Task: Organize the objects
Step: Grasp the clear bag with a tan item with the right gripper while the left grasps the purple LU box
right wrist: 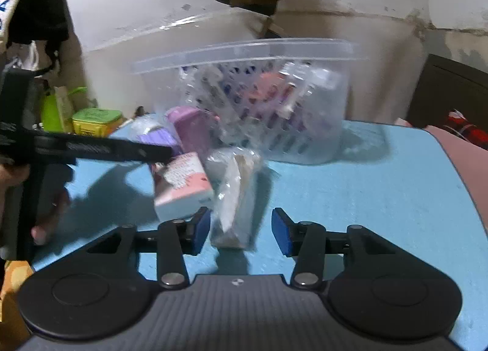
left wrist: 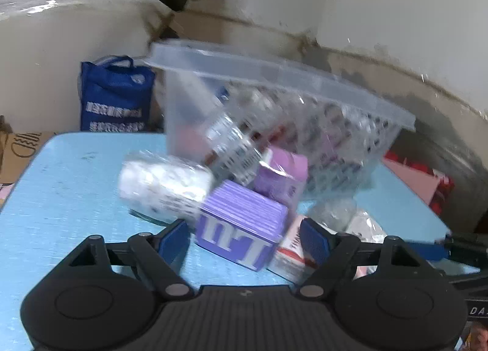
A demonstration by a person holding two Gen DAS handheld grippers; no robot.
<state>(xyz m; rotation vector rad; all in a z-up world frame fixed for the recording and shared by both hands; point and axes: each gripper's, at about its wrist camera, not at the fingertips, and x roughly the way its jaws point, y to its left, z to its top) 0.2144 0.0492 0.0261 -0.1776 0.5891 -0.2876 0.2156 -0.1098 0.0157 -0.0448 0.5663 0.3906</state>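
Observation:
A clear plastic basket [left wrist: 350, 149] [right wrist: 305, 143] holding several small packages stands at the back of the light blue table [left wrist: 67, 186] [right wrist: 381, 198]. In front of it lie a white wrapped roll [left wrist: 161, 189], a pale purple carton [left wrist: 280, 180], a purple box [left wrist: 241, 226] and a white and red box [left wrist: 292, 256] [right wrist: 183, 186]. My left gripper [left wrist: 244, 239] is open, with the purple box between its fingers and a gap on both sides. My right gripper [right wrist: 241, 230] is open around a clear-wrapped packet [right wrist: 235, 207]; its left pad is close to the wrap and its right pad stands apart.
A blue bag [left wrist: 116, 97] and a cardboard box [left wrist: 21, 152] sit beyond the table's left side. A green-lidded tub [right wrist: 96, 120] is at the far left. A person's hand [right wrist: 45, 222] holds the left gripper's black frame [right wrist: 100, 148]. Red and pink items [right wrist: 463, 131] lie off the right edge.

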